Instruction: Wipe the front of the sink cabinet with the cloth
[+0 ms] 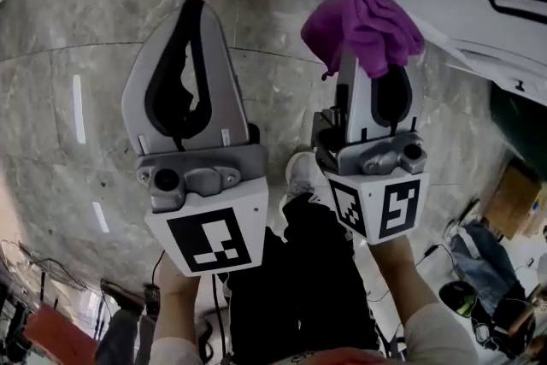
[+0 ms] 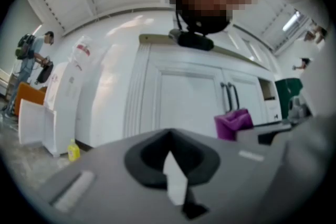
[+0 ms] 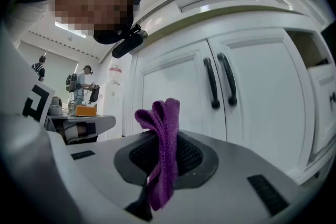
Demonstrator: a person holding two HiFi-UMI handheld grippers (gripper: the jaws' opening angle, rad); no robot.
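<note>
Right gripper is being held clenched on the purple cloth, bunched at its jaw tips, short of the white sink cabinet front; left gripper is being carried closed, empty. Firm, flat pressing around the door handles is being advised.

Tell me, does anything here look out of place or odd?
Little stands out. A yellow bottle stands on the floor near the white cabinet, and the drawer right of the doors seems pulled out a little. The purple cloth is pinched in the right claw.
</note>
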